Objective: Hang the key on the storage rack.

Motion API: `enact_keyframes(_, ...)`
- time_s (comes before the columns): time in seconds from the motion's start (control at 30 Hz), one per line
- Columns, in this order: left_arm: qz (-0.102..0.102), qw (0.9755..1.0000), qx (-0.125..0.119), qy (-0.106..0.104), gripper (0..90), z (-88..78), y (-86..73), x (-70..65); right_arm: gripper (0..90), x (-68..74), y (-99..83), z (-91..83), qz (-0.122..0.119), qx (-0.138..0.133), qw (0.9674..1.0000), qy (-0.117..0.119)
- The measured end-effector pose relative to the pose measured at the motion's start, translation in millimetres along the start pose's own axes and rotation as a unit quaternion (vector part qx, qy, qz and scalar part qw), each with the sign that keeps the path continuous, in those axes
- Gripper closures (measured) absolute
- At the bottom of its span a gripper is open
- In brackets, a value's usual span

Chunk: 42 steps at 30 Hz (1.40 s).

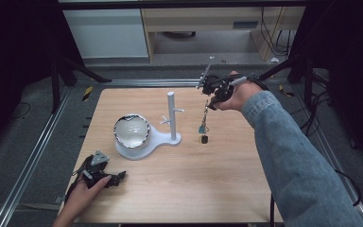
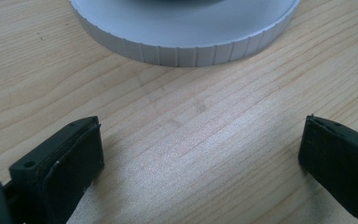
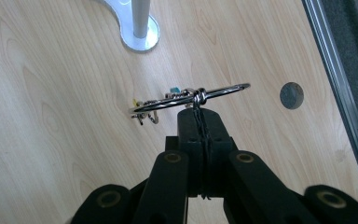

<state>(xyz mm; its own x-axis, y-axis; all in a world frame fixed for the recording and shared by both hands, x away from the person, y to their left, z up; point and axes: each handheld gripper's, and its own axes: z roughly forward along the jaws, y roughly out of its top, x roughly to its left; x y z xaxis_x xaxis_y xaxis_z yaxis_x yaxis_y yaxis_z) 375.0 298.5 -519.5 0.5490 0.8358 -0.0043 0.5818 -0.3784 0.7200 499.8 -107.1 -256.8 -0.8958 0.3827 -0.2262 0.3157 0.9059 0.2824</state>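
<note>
- The stand [image 1: 172,116] stood upright on its base [image 1: 163,138], near the middle of the table [image 1: 208,189].
- The bowl [image 1: 131,131] sat on the same base, left of the stand.
- The key chain [image 1: 203,124] hung right of the stand, its lower end just above the tabletop.
- The right gripper [image 1: 211,92] was right of and behind the stand, raised.
- The left gripper [image 1: 116,178] lay left of and before the stand, at the table's near edge.
</note>
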Motion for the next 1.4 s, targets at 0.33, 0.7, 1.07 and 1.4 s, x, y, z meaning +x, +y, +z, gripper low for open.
enact_keyframes(0.33, 0.0, 1.0, 0.0, 0.0, 0.0, 0.0, 0.0, 0.0, 88.8, 0.1, 11.8, -6.4, -0.007, -0.002, 1.0, -0.006)
enact_keyframes(0.7, 0.0, 1.0, -0.001, 0.0, 0.0, 0.2, -0.1, 0.0, 88.8, 2.7, 25.9, -10.9, -0.021, -0.001, 0.9997, -0.009)
enact_keyframes(1.07, 0.0, 1.0, 0.0, 0.0, 0.0, 0.0, 0.0, 0.0, 88.9, 5.8, 39.1, -12.9, -0.029, -0.001, 0.9995, -0.011)
enact_keyframes(1.4, 0.0, 1.0, 0.0, 0.0, 0.0, 0.0, 0.0, 0.0, 88.8, 9.2, 48.4, -8.5, -0.033, -0.004, 0.9994, -0.005)
